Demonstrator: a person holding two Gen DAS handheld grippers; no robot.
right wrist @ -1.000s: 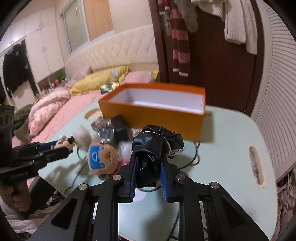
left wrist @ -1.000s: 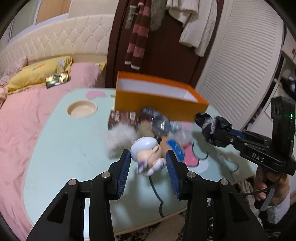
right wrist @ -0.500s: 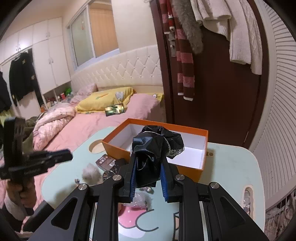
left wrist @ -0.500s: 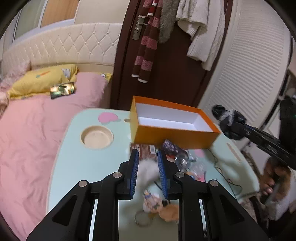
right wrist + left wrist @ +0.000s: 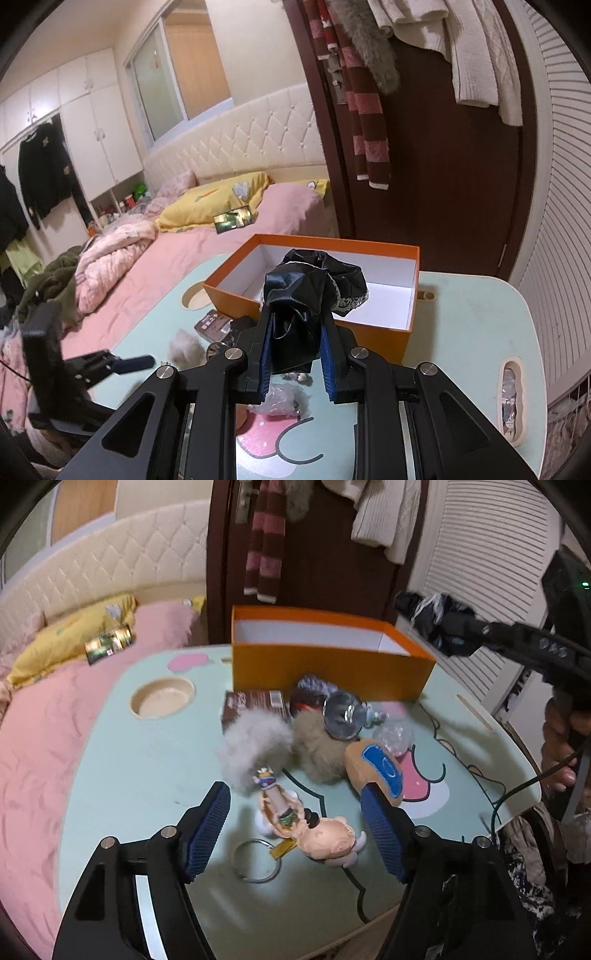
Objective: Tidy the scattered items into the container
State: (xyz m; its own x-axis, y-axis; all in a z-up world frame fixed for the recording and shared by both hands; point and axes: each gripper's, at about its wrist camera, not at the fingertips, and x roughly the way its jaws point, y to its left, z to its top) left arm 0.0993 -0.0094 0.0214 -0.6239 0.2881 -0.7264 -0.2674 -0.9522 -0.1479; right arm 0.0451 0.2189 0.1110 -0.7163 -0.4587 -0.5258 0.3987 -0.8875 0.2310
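An orange box (image 5: 325, 664) with a white inside stands at the far side of the mint table (image 5: 140, 775); it also shows in the right wrist view (image 5: 406, 258). My left gripper (image 5: 295, 823) is open over a doll keychain (image 5: 295, 819) lying on the table. My right gripper (image 5: 295, 336) is shut on a black lace-trimmed cloth (image 5: 314, 291) and holds it in the air in front of the box. In the left wrist view the cloth (image 5: 432, 620) hangs right of the box. A pile of fluffy pompoms (image 5: 258, 746), a plush (image 5: 376, 768) and a small box (image 5: 255, 705) lies before the orange box.
A pink bed (image 5: 33, 738) with a yellow pillow (image 5: 74, 642) lies left of the table. A round cup recess (image 5: 162, 699) is in the table's left part. A cable (image 5: 517, 790) runs over the right edge. A dark door with hanging clothes (image 5: 424, 129) stands behind.
My left gripper was shut half a second ago and has opened and dropped down over the doll keychain. My right gripper has kept the black cloth and lifted it toward the box.
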